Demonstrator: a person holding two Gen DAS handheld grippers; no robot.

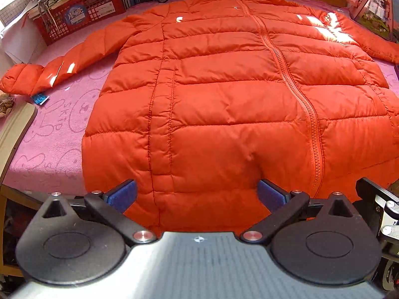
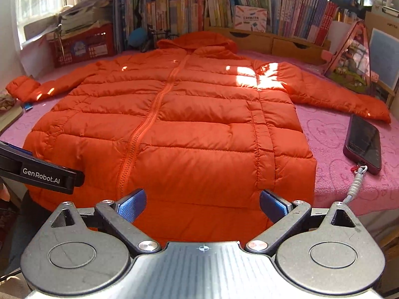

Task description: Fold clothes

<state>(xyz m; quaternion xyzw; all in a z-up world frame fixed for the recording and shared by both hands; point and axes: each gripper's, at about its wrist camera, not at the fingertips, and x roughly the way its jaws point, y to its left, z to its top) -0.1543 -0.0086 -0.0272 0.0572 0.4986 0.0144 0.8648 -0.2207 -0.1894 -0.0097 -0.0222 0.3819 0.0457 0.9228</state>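
Observation:
An orange puffer jacket (image 1: 224, 94) (image 2: 174, 124) lies flat and zipped on the pink cloth, hood at the far end, both sleeves spread out to the sides. Its hem hangs over the near table edge. My left gripper (image 1: 197, 195) stands open over the hem left of the zipper, blue pads apart, nothing pinched. My right gripper (image 2: 202, 205) is open too, above the hem right of the zipper. The left gripper's body (image 2: 37, 172) shows at the left edge of the right wrist view.
A dark phone (image 2: 364, 147) with a wrist strap lies on the pink cloth (image 1: 49, 137) right of the jacket. A red crate (image 1: 79, 12) with papers, a shelf of books (image 2: 249, 17) and a picture box (image 2: 351, 62) line the far side.

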